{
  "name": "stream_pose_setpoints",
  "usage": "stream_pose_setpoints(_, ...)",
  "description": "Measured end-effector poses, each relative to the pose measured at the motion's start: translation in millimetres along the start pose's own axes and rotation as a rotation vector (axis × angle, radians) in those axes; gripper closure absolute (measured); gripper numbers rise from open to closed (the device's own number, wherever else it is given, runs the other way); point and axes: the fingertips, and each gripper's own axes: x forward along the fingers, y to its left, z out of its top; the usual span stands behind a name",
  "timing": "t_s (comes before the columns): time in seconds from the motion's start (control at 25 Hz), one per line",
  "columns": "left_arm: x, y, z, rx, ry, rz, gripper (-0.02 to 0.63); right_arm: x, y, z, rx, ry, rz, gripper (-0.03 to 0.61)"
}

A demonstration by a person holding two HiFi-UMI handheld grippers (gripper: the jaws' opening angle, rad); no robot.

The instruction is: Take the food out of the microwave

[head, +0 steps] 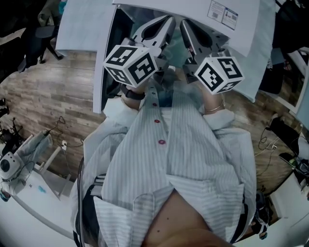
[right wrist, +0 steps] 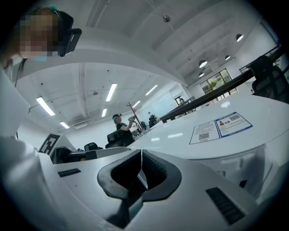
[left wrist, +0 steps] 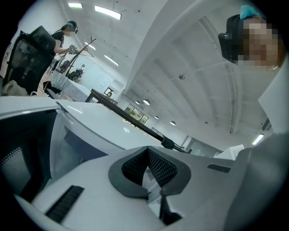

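A white microwave (head: 193,12) stands right in front of me; its top carries an energy label (head: 223,13). A white panel of it (head: 84,29) reaches out on the left beside a dark gap. No food shows in any view. My left gripper (head: 164,24) and right gripper (head: 187,26) are held side by side, close to my chest, pointing at the microwave. Both are shut with nothing between the pads. In the left gripper view the left gripper (left wrist: 146,150) looks over the microwave's white top (left wrist: 104,124). The right gripper (right wrist: 141,154) sees the labelled top (right wrist: 219,128).
A wood floor (head: 53,91) lies to the left. A white table (head: 29,193) with a small camera device (head: 9,164) and cables sits at the lower left. Office chairs (left wrist: 27,58) and another person (right wrist: 119,124) are far behind.
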Motion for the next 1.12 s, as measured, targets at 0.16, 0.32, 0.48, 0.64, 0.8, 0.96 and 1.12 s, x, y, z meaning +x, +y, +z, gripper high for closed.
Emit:
stream_pose_setpoints(0.16,6.2,10.5,-14.4,-0.019,0.036,0.013,0.606,-0.6,-14.6,-13.2,0.033,0.017,-0.025,0.545)
stream_pose_setpoints(0.32,4.7,22.4,-26.0,-0.039,0.066,0.029,0.606,0.4,-20.2,-26.8,0.058,0.034,-0.046,0.545)
stream_pose_setpoints(0.48,4.8,34.9,-39.5,-0.069,0.090,0.045,0.606,2.5,-29.2,-44.5,0.082,0.060,-0.072,0.545)
stream_pose_setpoints(0.64,5.1,49.4,-53.9,-0.099,0.107,0.066,0.606,5.6,-41.9,-64.6,0.107,0.090,-0.100,0.545)
stream_pose_setpoints(0.8,8.4,60.0,-68.7,-0.114,0.135,0.076,0.606,7.8,-52.8,-81.0,0.123,0.112,-0.124,0.545)
stream_pose_setpoints(0.96,12.2,69.3,-82.4,-0.129,0.159,0.084,0.606,10.3,-60.8,-98.1,0.138,0.140,-0.139,0.545)
stream_pose_setpoints(1.12,15.9,79.4,-96.8,-0.144,0.178,0.098,0.606,12.2,-68.9,-113.6,0.157,0.165,-0.154,0.545)
